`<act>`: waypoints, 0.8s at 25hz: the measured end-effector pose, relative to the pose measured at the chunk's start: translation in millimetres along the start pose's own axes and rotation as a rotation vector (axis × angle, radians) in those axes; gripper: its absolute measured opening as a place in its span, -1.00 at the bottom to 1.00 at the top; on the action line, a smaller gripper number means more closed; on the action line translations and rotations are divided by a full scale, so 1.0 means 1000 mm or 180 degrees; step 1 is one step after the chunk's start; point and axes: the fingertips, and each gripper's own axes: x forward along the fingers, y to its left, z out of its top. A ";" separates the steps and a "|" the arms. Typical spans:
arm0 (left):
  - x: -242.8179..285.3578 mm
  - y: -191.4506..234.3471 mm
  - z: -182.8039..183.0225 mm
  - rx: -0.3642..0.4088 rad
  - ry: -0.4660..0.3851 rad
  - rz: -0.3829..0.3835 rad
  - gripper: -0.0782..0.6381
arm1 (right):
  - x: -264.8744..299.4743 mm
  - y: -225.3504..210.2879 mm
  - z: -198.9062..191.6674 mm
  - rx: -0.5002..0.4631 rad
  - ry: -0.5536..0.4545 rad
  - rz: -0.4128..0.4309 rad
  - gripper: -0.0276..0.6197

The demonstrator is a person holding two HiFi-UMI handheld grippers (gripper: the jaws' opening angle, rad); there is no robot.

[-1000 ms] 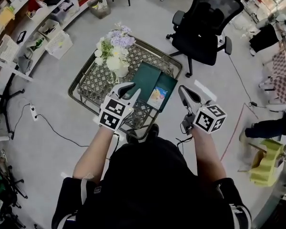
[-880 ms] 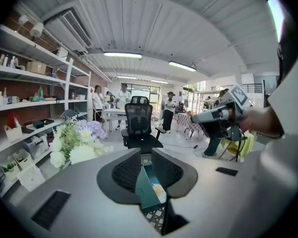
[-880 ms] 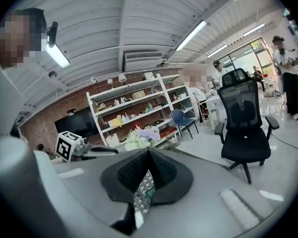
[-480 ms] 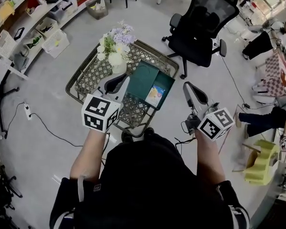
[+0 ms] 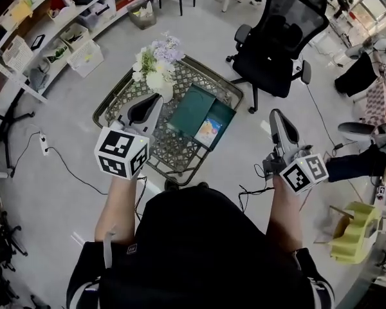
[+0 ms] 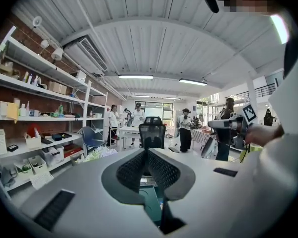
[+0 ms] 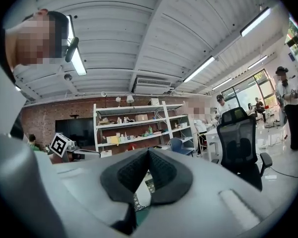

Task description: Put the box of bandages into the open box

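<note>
The dark green open box [image 5: 194, 107] lies on the low lattice-topped table [image 5: 123, 108], lid flipped back. The box of bandages [image 5: 210, 130], with its colourful print, lies inside the box's right half. My left gripper [image 5: 156, 99] hangs over the table's left part, left of the green box, held level. Its jaws have just been closing and are shut with nothing between them [image 6: 148, 150]. My right gripper [image 5: 275, 113] is off the table's right side over the floor, pads [image 7: 161, 175] together and nothing held. A strip of the green box [image 6: 152, 203] shows below the left jaws.
A vase of white and lilac flowers [image 5: 156, 64] stands at the table's back. A black office chair [image 5: 278, 38] is behind the table on the right. Shelves with bins [image 5: 46, 26] line the left wall. A cable [image 5: 69, 171] runs over the floor.
Both grippers have risen and drawn apart, the left going leftward, the right rightward away from the table. The left jaws went from open to shut. The bandage box stays in the green box.
</note>
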 end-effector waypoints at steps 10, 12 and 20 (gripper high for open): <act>0.004 -0.011 0.001 -0.0062 0.0096 0.0251 -0.72 | -0.009 -0.029 0.005 -0.0089 -0.0110 0.0050 -0.89; 0.008 -0.015 0.001 -0.0042 0.0119 0.0242 -0.72 | -0.008 -0.030 0.004 -0.0093 -0.0108 0.0060 -0.89; 0.018 -0.026 0.007 -0.0013 0.0113 0.0197 -0.72 | -0.004 -0.028 0.000 -0.0133 -0.0045 0.0101 -0.89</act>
